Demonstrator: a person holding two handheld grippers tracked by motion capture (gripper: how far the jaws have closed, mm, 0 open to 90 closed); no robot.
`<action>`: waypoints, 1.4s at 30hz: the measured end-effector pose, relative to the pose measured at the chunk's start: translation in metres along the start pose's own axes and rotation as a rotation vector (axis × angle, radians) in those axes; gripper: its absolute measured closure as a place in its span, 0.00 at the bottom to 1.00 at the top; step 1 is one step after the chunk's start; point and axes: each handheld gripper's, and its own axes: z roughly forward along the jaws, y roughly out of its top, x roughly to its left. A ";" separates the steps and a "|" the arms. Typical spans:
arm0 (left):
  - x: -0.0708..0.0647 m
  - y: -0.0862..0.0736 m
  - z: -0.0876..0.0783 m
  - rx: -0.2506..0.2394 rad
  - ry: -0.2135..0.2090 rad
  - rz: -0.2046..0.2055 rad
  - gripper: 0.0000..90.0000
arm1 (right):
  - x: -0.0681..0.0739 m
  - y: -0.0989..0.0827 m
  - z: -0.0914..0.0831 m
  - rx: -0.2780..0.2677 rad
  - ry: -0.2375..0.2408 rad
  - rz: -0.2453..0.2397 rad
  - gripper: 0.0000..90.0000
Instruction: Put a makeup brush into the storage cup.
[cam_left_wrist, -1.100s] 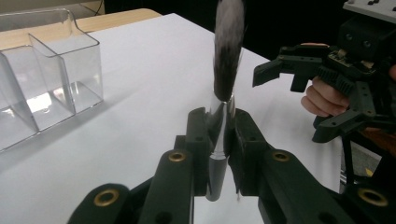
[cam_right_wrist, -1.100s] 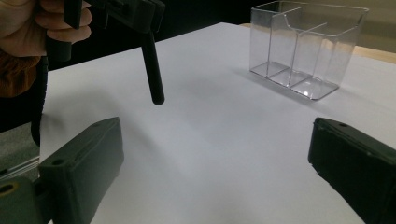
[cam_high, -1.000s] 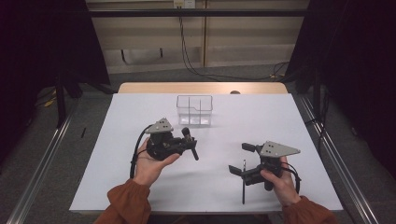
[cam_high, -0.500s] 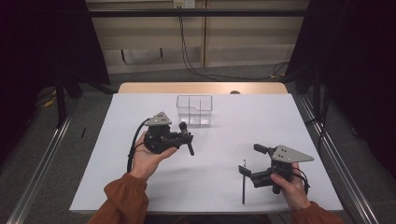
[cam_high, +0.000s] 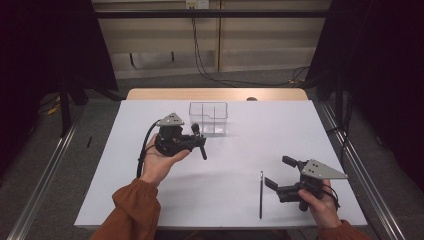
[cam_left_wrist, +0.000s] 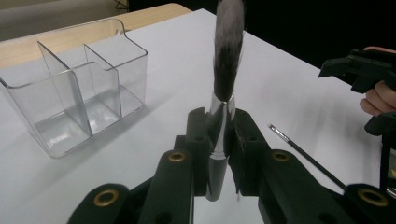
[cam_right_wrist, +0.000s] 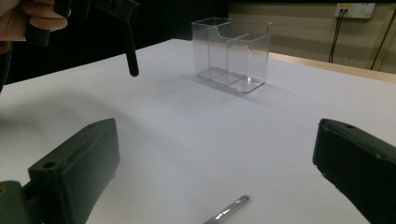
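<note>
— So, the left gripper (cam_left_wrist: 219, 135)?
— Clamped on a brush (cam_left_wrist: 224, 79), bristles up, clear box (cam_left_wrist: 74, 98) just beyond.
— And the right gripper (cam_high: 280, 175)?
— Jaws spread wide, a thin stick (cam_high: 261, 195) lying on the table (cam_high: 240, 150) just beside them

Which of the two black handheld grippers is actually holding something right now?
The left gripper: its jaws are clamped on a silver-ferruled makeup brush with dark bristles. The right gripper has its jaws spread wide and empty, beside a thin dark stick lying on the white table.
</note>
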 end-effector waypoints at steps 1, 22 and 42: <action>0.001 0.002 0.000 -0.002 0.001 0.001 0.88 | 0.000 0.000 -0.001 -0.001 -0.003 0.000 0.00; 0.009 0.029 0.016 -0.086 0.055 0.015 0.88 | -0.002 -0.004 -0.003 -0.007 -0.008 0.006 0.00; 0.022 0.055 0.037 -0.121 0.085 0.013 0.88 | -0.003 -0.004 -0.005 -0.009 -0.011 0.004 0.00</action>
